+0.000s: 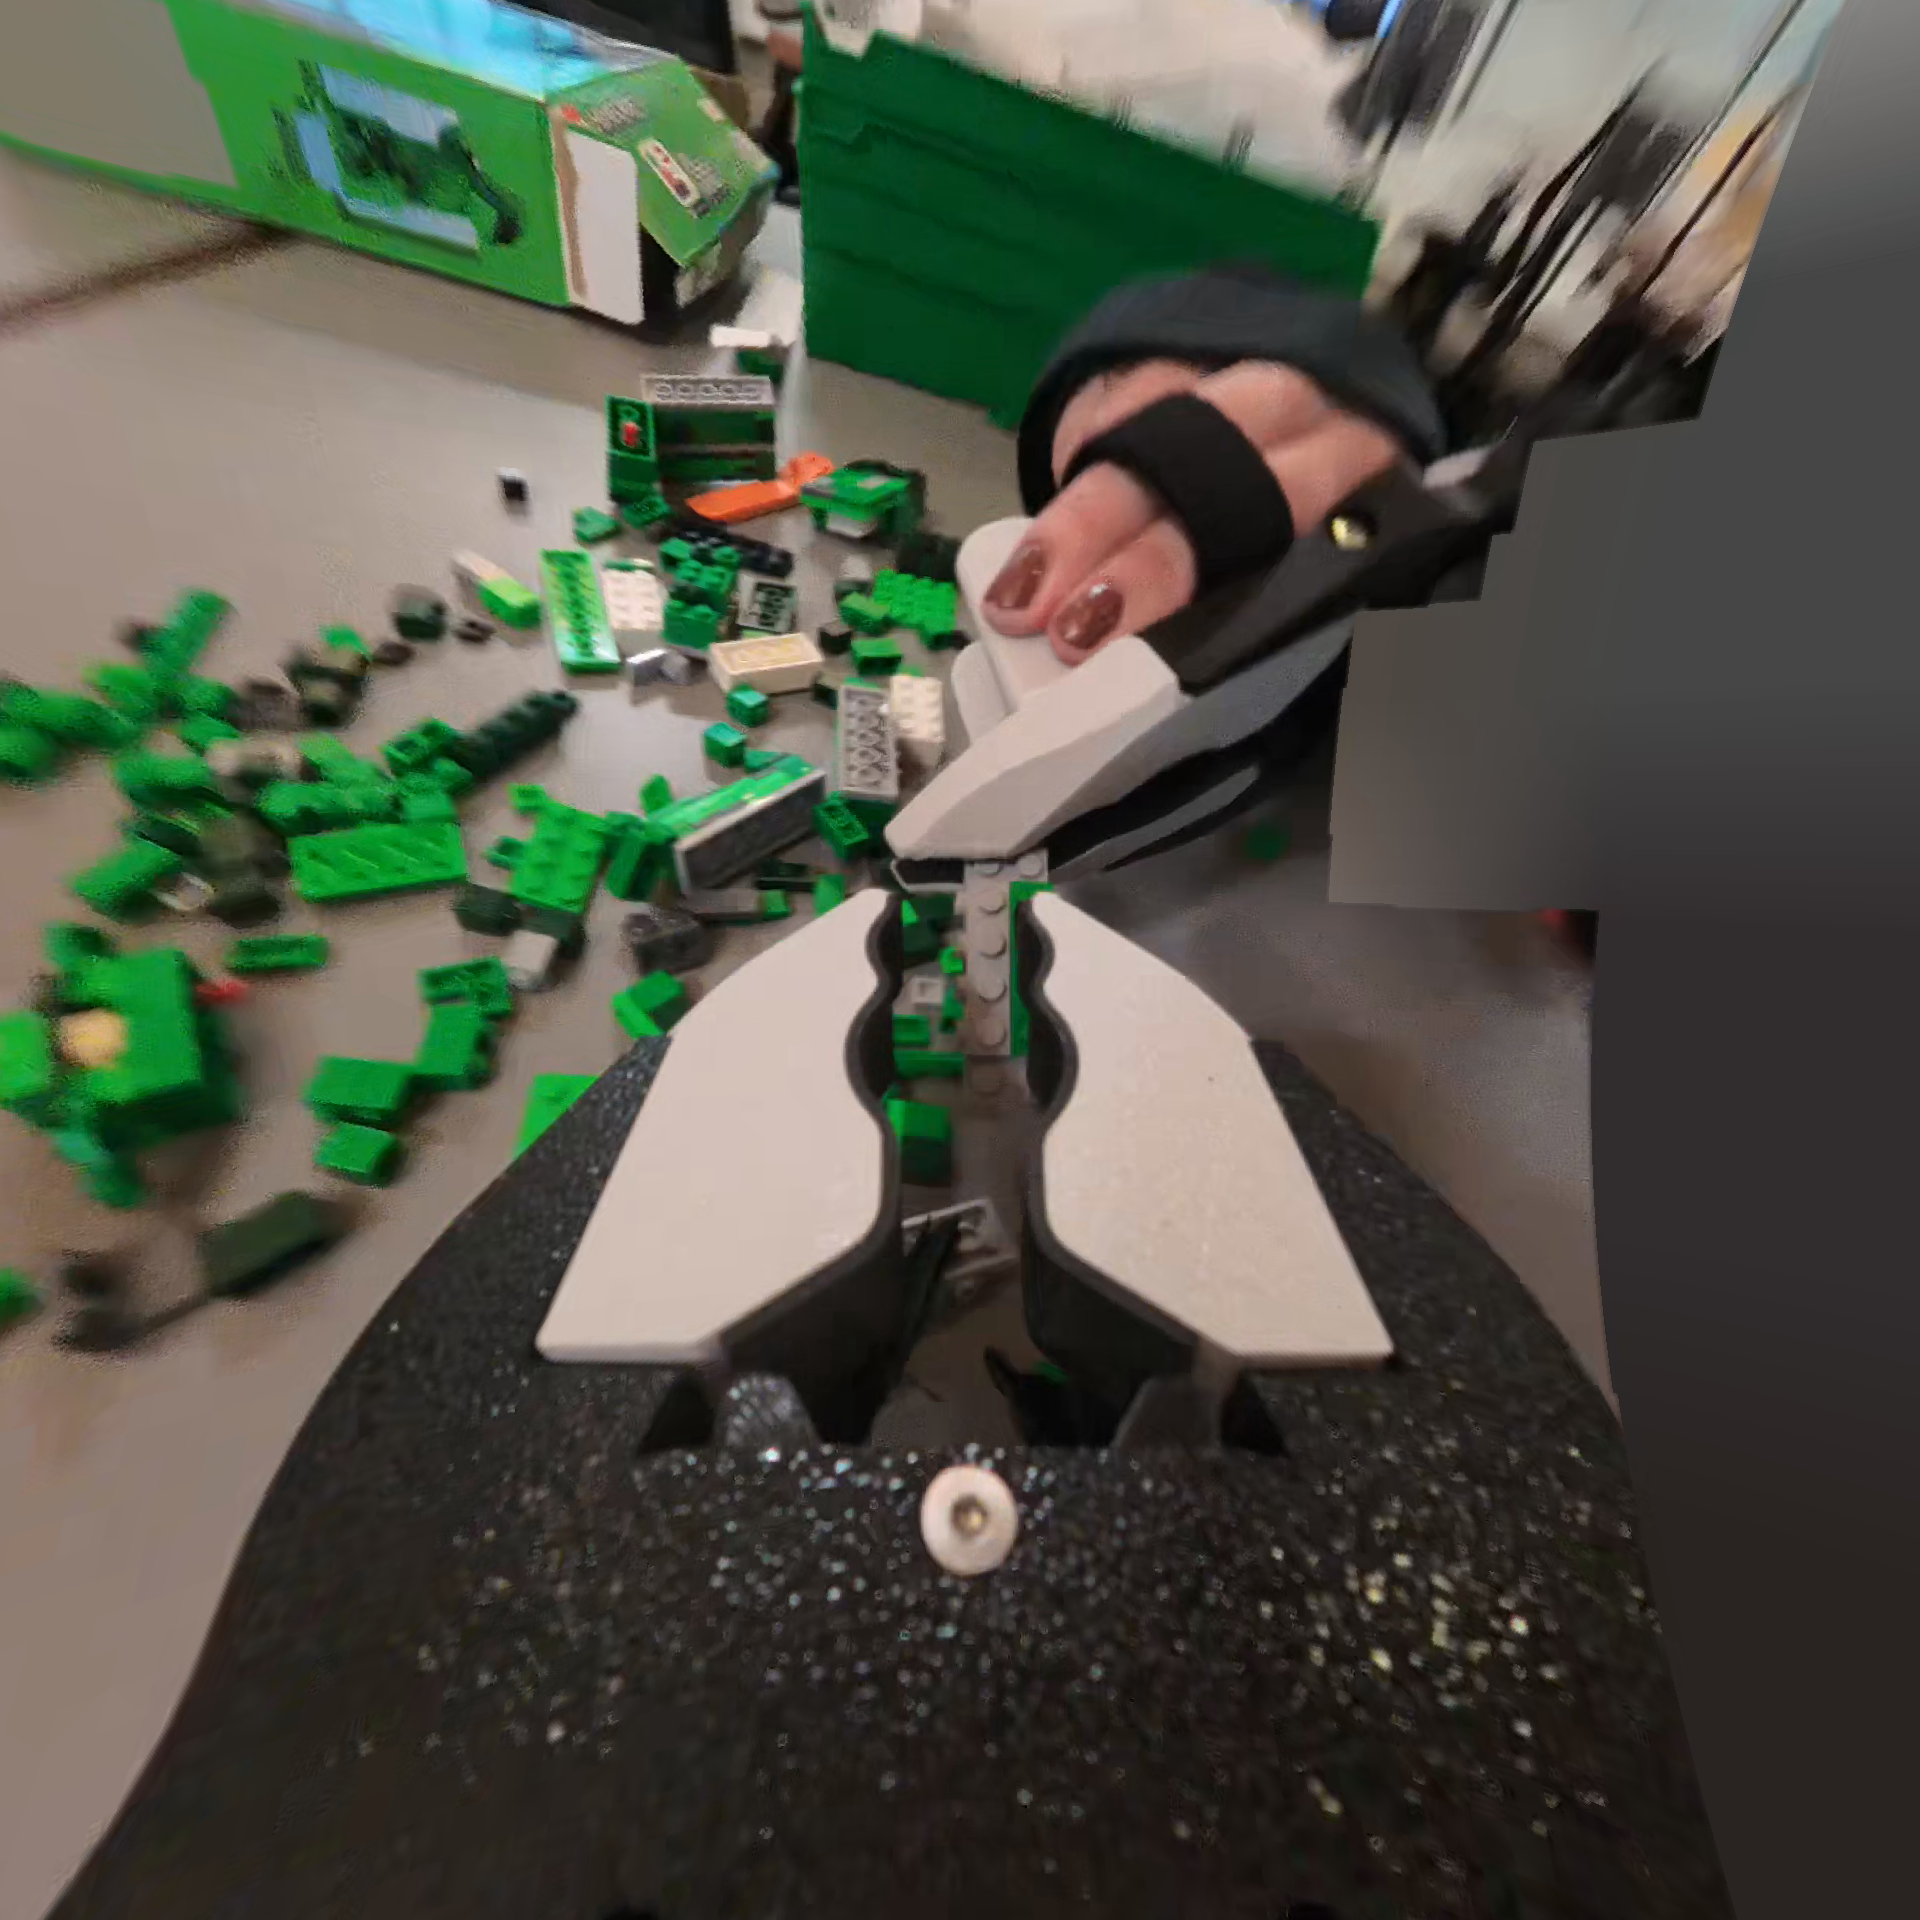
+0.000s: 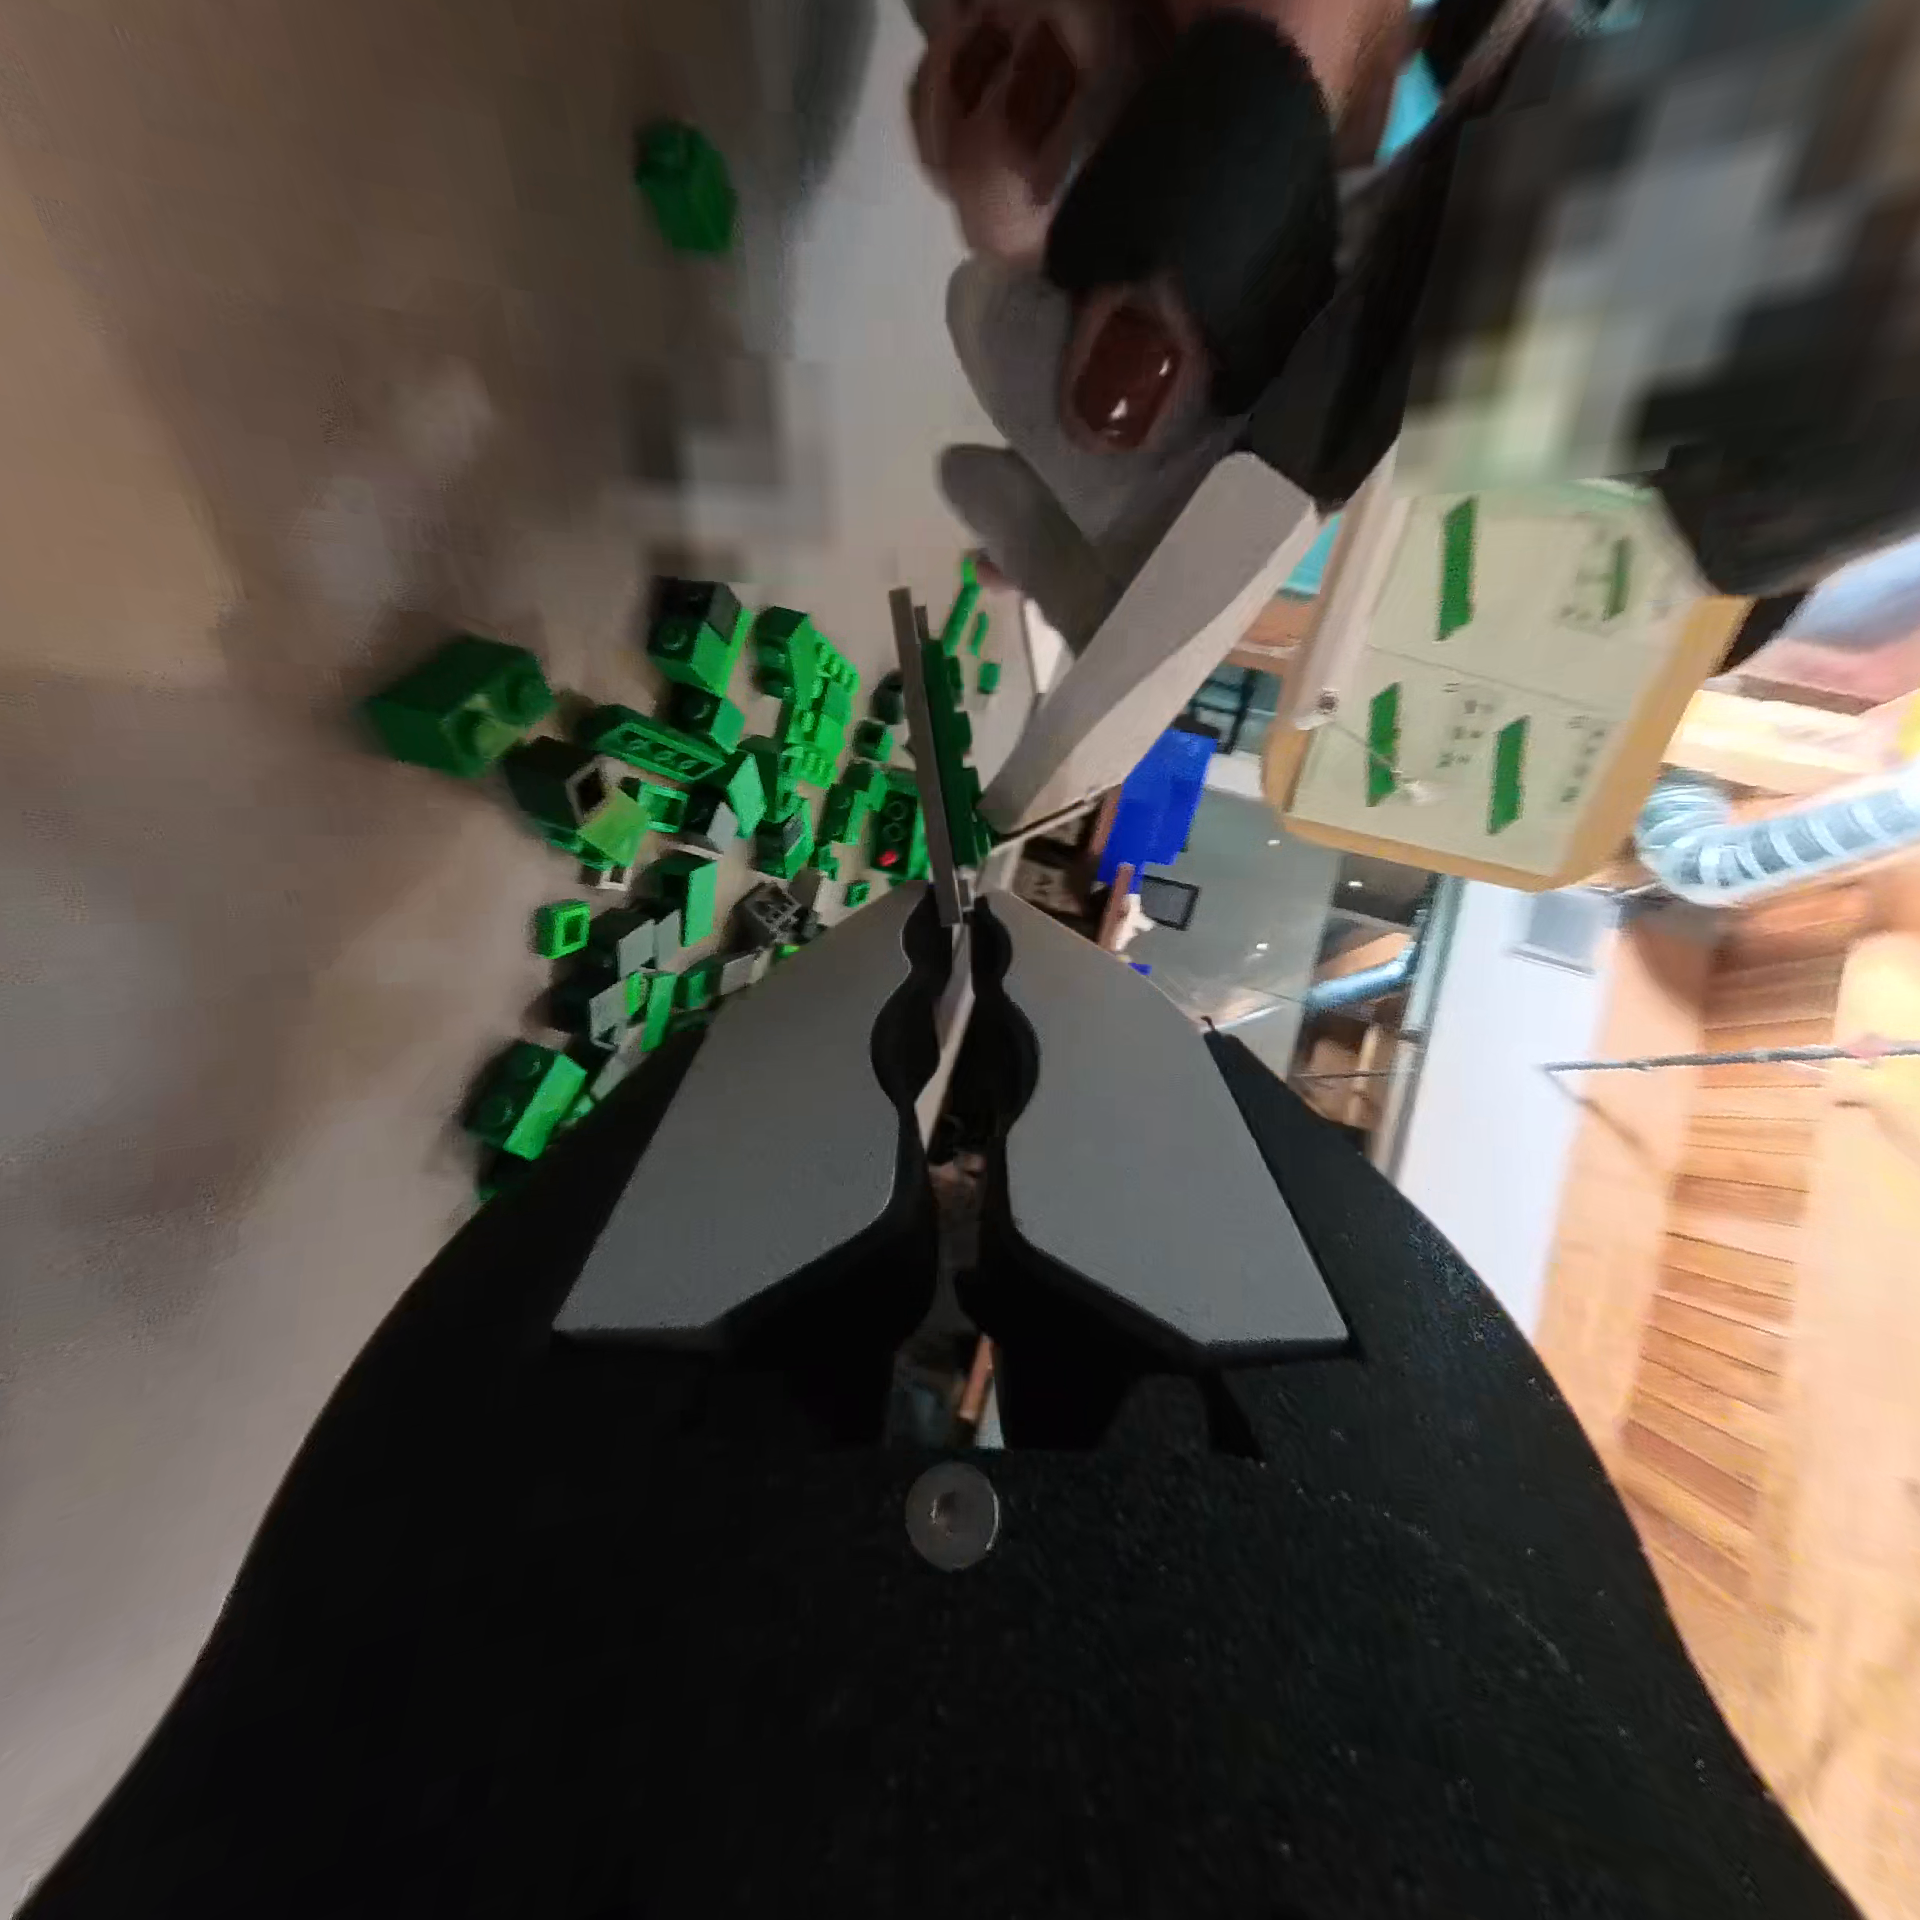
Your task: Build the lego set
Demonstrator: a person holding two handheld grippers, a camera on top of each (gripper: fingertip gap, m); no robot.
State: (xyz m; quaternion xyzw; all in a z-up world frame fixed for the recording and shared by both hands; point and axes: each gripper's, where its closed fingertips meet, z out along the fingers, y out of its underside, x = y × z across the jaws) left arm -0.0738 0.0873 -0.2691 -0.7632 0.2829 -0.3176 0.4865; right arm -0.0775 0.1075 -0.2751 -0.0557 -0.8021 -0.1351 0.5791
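Observation:
A narrow grey studded plate [image 1: 987, 977] with green plates fixed under it is held in the air between both grippers. My left gripper [image 1: 961, 909] is closed on its near end, and the green edges touch the pads. My right gripper [image 1: 935, 868] comes in from the upper right, held by a hand [image 1: 1122, 540], and is shut on the far end. In the right wrist view my right gripper [image 2: 961, 909] pinches the plate [image 2: 928, 748], seen edge-on. One finger of the left gripper [image 2: 1143, 665] lies against the plate's other side.
Many loose green, grey and white bricks [image 1: 416, 852] are scattered over the grey table, also in the right wrist view [image 2: 707, 769]. An orange separator tool [image 1: 743, 499], the open green set box [image 1: 436, 177] and a green crate [image 1: 987, 239] stand behind. An instruction sheet [image 2: 1475, 675] shows at the right. Only a small space, under 4 cm, lies between the two pairs of fingers.

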